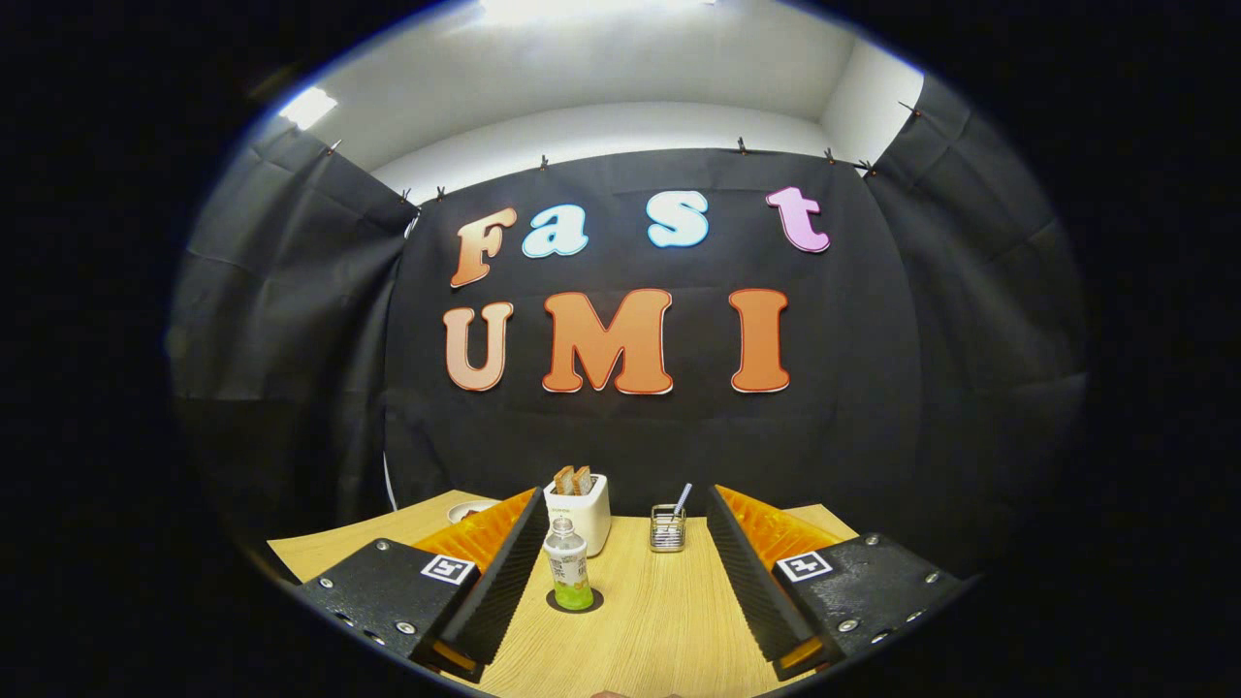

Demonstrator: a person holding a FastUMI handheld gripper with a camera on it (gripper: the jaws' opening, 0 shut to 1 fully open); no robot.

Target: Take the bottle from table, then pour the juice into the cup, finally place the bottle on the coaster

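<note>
The table (669, 620) is a light wooden surface standing in front of the booth's black cloth wall; it carries every item listed below.

The gripper (625, 572) is held above the near part of the table with its two fingers spread wide apart — nothing is gripped, and neither finger touches any item.

The toaster (580, 512) is a white box standing upright toward the far side of the table, just behind the bottle. Two slices of toast (573, 480) project from its top.

The bottle (567, 574) stands upright between the fingers, nearer the left one but clear of it. It has a pale cap, a label around its middle and green juice in its lower part.

The coaster (574, 603) is a dark round disc — the bottle stands on it.

The wire basket (667, 531) sits to the right of the toaster, level with it and well apart from the bottle, with a utensil handle leaning out of it.
</note>
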